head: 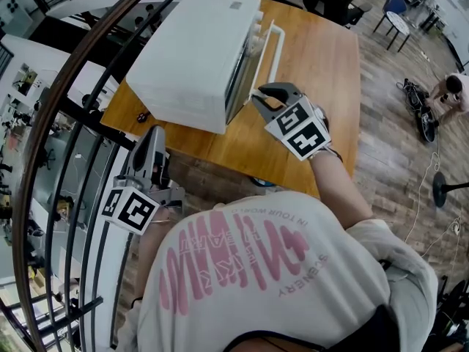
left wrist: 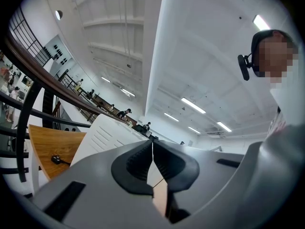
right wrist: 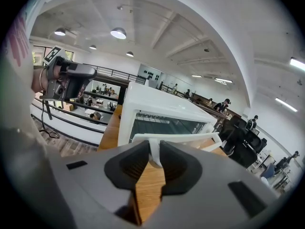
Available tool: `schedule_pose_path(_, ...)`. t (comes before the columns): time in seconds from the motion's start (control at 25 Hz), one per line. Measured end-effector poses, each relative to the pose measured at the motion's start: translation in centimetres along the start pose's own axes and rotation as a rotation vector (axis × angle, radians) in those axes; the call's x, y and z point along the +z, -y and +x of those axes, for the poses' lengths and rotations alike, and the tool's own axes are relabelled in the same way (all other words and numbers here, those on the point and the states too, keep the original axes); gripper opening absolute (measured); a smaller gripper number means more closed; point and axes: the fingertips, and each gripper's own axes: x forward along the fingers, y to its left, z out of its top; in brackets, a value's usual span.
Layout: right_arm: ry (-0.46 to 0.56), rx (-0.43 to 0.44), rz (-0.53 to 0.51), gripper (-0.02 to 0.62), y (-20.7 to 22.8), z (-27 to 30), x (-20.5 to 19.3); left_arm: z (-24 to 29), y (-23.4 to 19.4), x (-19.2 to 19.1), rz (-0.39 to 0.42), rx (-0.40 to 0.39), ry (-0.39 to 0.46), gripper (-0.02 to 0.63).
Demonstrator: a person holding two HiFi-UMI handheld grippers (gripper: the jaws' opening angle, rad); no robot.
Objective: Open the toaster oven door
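A white toaster oven (head: 194, 53) stands on the wooden table (head: 322, 72), its glass door facing right in the head view. Along the door runs a white bar handle (head: 275, 46). My right gripper (head: 260, 97) is at the handle's near end. The right gripper view shows that gripper (right wrist: 153, 159) shut on the white handle (right wrist: 181, 138) at its end post, in front of the oven (right wrist: 162, 109). The door looks upright or nearly so. My left gripper (head: 152, 141) hangs off the table's left edge, away from the oven. In its own view the left gripper (left wrist: 152, 161) is shut on nothing.
A dark curved railing (head: 73, 86) runs along the left, close to the table. A small black plug (head: 141, 116) lies on the table beside the oven. A person (head: 451, 94) crouches on the floor at far right, near a round stand base (head: 440, 189).
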Motion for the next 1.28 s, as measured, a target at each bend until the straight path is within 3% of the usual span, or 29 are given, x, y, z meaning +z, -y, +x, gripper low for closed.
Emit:
schedule_pose_path(0.44, 0.006, 0.017, -0.006, 0.08, 0.0, -0.6, -0.8, 0.5, 0.9, -0.4, 0.003, -0.009, -0.01, 0.021)
schedule_pose_path(0.8, 0.047, 0.03, 0.091, 0.083, 0.3, -1.0, -1.9, 0.8, 1.4, -1.1, 0.006, -0.009, -0.026, 0.021)
schedule_pose_path(1.28, 0.07, 0.043, 0.113, 0.084, 0.3, -1.1, -1.9, 0.2, 1.5, -1.1, 0.012, 0.012, -0.024, 0.021)
